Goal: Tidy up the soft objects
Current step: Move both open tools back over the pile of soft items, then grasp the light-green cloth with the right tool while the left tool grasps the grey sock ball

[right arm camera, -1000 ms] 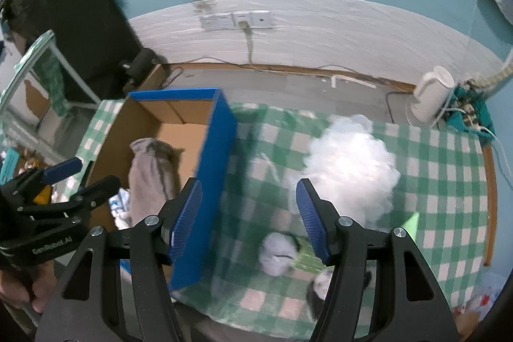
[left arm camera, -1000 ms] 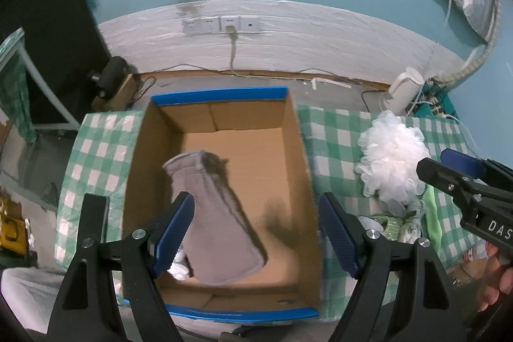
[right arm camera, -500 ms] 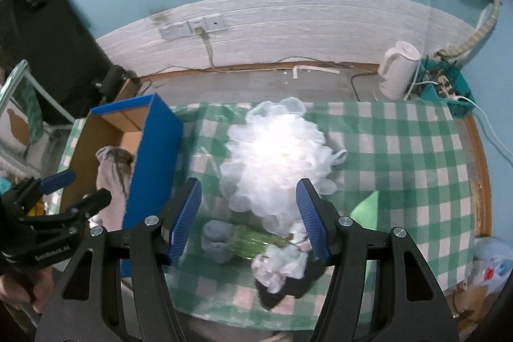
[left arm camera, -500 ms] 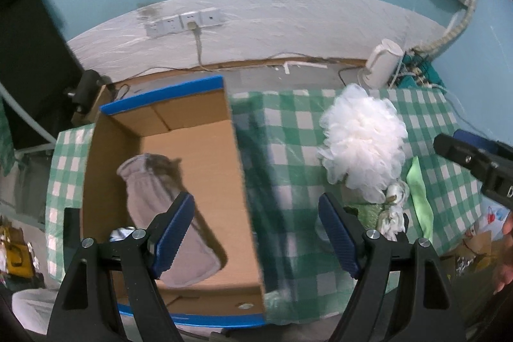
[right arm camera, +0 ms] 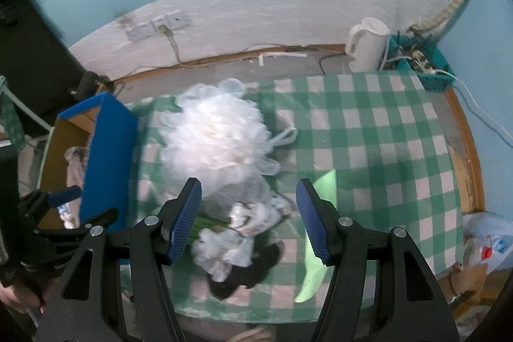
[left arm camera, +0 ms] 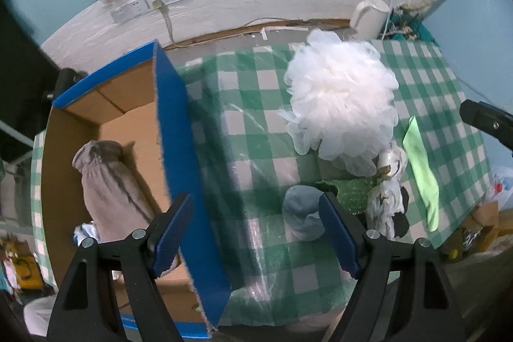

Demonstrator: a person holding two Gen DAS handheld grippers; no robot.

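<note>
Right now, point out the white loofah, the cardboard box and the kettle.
Loofah (left arm camera: 343, 104): left wrist view, middle of the puff.
Box (left arm camera: 173, 130): left wrist view, blue right wall.
Kettle (right arm camera: 367, 44): right wrist view, white body.

The left tool (left arm camera: 256, 233) hangs open above the box wall (left arm camera: 179, 149), holding nothing, bath pouf (left arm camera: 341, 104) beyond.

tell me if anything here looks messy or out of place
Yes, mildly. Only the grey sock lies inside the cardboard box. The white bath pouf, a green cloth, a pale blue item and crumpled white and black pieces sit jumbled on the checked tablecloth beside it. Nothing looks spilled or damaged.
</note>
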